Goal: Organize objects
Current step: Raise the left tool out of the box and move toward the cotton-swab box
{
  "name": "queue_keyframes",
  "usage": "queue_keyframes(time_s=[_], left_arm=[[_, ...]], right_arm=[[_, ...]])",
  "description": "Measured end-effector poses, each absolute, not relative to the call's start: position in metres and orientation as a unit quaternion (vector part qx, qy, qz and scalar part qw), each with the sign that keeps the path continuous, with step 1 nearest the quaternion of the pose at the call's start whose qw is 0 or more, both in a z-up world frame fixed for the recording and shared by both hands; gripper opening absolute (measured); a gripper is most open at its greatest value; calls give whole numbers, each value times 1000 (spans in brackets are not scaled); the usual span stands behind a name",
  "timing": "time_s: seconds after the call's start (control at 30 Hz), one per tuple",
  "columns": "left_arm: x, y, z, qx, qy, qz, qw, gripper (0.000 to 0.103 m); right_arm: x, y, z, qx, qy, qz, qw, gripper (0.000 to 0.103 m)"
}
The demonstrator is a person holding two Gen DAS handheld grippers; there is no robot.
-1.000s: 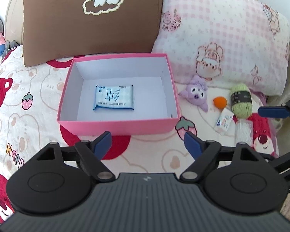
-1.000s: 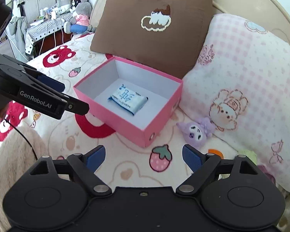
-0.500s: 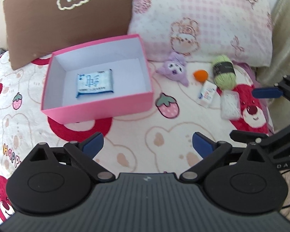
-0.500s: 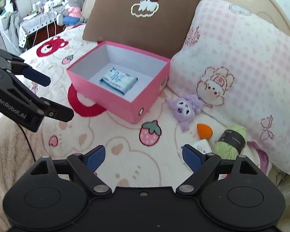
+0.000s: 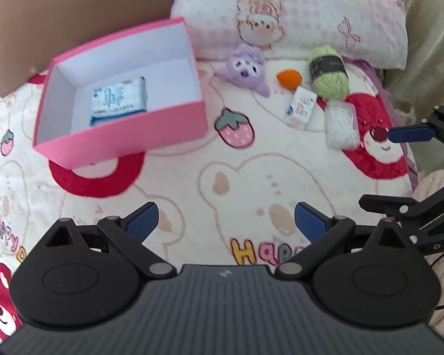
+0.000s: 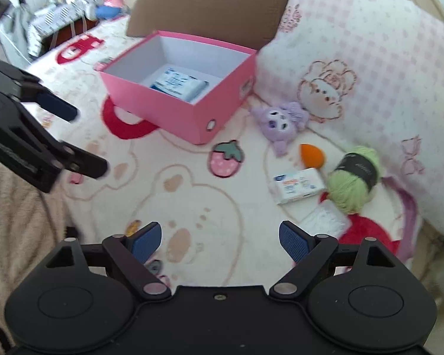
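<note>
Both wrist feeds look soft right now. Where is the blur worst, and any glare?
Left wrist view: mild smear on the pink box, loose items readable. Right wrist view: heavier motion blur on the left gripper and room behind; bright window light washes out the pillow.

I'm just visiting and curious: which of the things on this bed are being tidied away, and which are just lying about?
Part of the job:
open pink cardboard box
blue-white tissue pack inside it
purple plush toy
orange teardrop sponge
green yarn ball
small white carton
clear bag of white swabs

Just lying about:
brown cushion
pink checked pillow
bear-print blanket
</note>
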State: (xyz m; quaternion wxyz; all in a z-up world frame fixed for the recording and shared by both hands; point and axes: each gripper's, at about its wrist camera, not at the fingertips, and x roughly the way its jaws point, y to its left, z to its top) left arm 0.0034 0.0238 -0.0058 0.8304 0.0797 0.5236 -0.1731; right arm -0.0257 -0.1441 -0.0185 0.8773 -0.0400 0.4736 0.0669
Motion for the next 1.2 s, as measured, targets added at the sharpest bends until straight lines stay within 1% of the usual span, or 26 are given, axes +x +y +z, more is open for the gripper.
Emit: queue_keyframes(time_s=[0.2, 0.37, 0.63, 0.77, 1.07, 1.2], left_arm=[[0, 10, -14, 97, 542, -173, 817, 100], [4, -4, -20, 64, 535, -199, 819, 99], [17, -24, -44, 5, 526, -195, 828, 99], [22, -40, -56, -2, 520, -206, 829, 98], [33, -68, -78, -30, 514, -209, 832, 97], [35, -80, -84, -33, 515, -214, 829, 97]], right_arm=[[-39, -167, -16, -22, 414, 78, 907, 90], [-38, -200, -18, 4, 381, 56, 923, 90], [-23, -253, -27, 49, 406, 31, 912, 90], [-11, -281, -39, 102, 413, 13, 905, 90], [16, -305, -63, 164, 418, -13, 894, 90], [20, -307, -65, 165, 415, -26, 895, 90]])
